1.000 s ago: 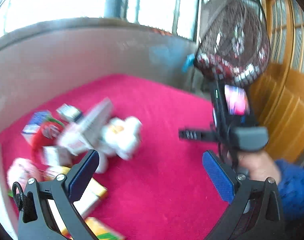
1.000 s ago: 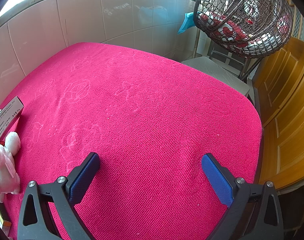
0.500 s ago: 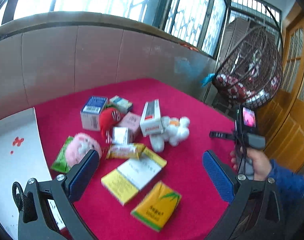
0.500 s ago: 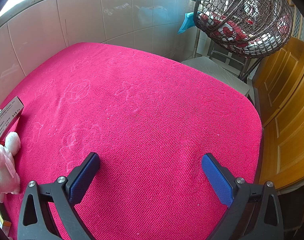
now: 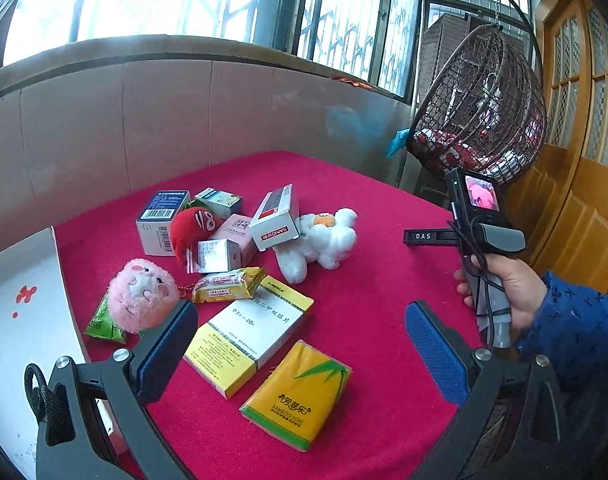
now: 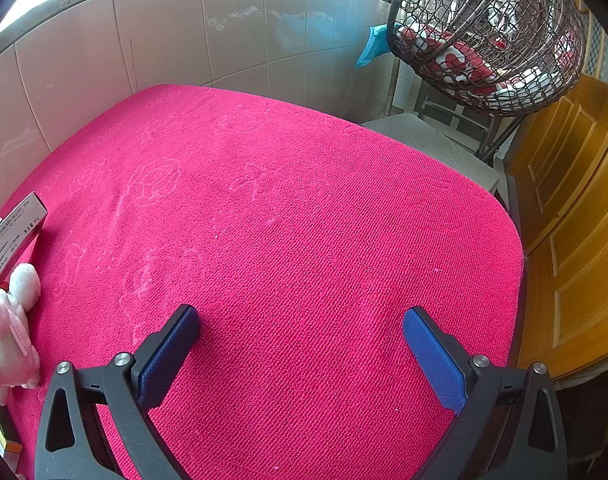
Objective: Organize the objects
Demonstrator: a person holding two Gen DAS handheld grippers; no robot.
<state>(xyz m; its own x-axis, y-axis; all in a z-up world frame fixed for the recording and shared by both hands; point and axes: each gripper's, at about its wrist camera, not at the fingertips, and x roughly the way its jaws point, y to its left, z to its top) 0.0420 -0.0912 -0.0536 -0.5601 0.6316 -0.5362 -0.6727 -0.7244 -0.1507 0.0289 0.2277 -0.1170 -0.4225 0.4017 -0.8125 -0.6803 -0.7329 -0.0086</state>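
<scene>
Left claw (image 5: 300,354) spread wide, empty, above yellow tissue pack (image 5: 298,394); right claw (image 6: 300,354) apart over bare tabletop (image 6: 304,220).

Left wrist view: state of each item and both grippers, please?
Left gripper: open, empty.
Right gripper: open, empty.
Yellow bamboo-print tissue pack: lying flat.
White-and-yellow medicine box: lying flat.
White plush toy: on its side.
Grey-white SANOMS box: propped, tilted.
Blue-and-white barcode box: upright.

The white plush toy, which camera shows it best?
The left wrist view: the fluffy white plush toy lies whole mid-cloth, leaning against a white box. The right wrist view catches only part of it at the left edge.
</scene>
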